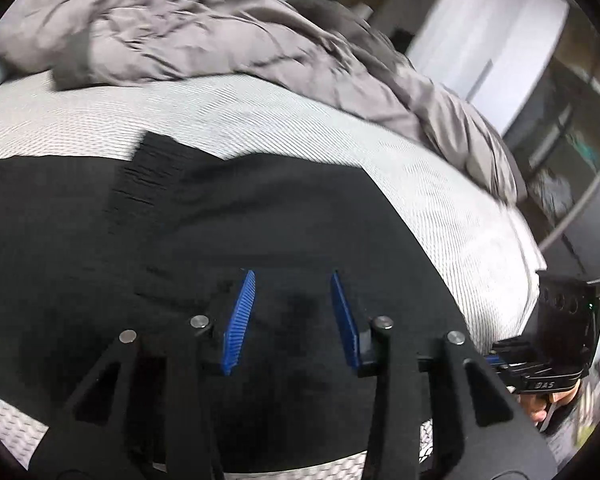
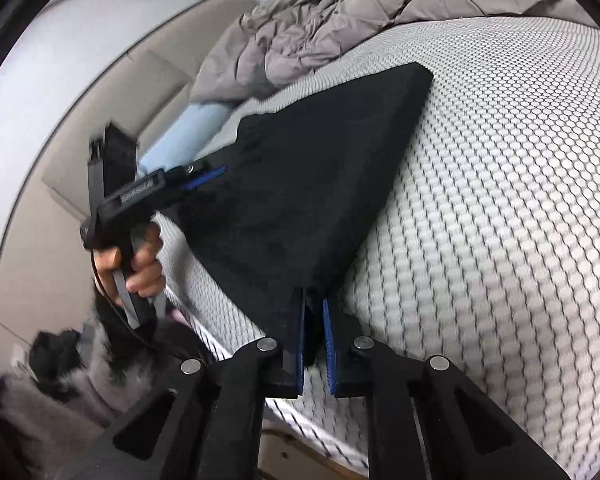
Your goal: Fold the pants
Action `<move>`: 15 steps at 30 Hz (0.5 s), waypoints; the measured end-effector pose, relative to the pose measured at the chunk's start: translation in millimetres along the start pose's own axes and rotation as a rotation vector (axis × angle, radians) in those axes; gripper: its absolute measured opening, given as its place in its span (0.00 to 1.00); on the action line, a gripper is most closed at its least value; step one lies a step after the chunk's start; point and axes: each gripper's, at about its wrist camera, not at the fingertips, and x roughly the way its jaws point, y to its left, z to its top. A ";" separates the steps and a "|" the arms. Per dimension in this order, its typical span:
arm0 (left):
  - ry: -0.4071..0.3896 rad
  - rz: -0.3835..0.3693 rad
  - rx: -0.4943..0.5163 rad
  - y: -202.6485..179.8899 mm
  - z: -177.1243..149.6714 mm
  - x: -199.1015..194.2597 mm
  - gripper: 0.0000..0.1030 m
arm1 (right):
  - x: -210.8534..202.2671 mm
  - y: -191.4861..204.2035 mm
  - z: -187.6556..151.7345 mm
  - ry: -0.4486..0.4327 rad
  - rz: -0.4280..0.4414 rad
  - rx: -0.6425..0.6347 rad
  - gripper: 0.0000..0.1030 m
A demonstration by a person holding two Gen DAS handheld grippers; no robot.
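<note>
The black pants (image 1: 220, 224) lie folded on the white patterned mattress (image 1: 284, 120). My left gripper (image 1: 293, 280) is open just above the pants, its blue pads apart with nothing between them. In the right wrist view the pants (image 2: 300, 184) form a dark wedge on the mattress (image 2: 500, 200). My right gripper (image 2: 314, 300) is shut on the near corner of the pants at the mattress edge. The left gripper (image 2: 208, 174) shows there at the pants' far left edge, held by a hand (image 2: 140, 264). The right gripper (image 1: 540, 360) shows at the right edge of the left wrist view.
A rumpled grey duvet (image 1: 220, 32) is piled along the far side of the mattress; it also shows in the right wrist view (image 2: 360, 12). A light blue roll (image 2: 188, 136) lies by the duvet. A grey fluffy rug (image 2: 60, 400) covers the floor below the bed edge.
</note>
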 end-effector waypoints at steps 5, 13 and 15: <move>0.075 -0.096 0.084 -58.0 -25.9 27.4 0.35 | -25.8 -6.6 4.4 -0.103 0.043 0.039 0.16; 0.136 -0.021 0.392 -147.4 -75.2 67.9 0.53 | -11.9 -28.9 56.3 -0.162 -0.012 0.153 0.37; 0.145 -0.037 0.381 -147.1 -77.9 70.2 0.53 | 6.8 -35.5 72.7 -0.123 -0.043 0.170 0.37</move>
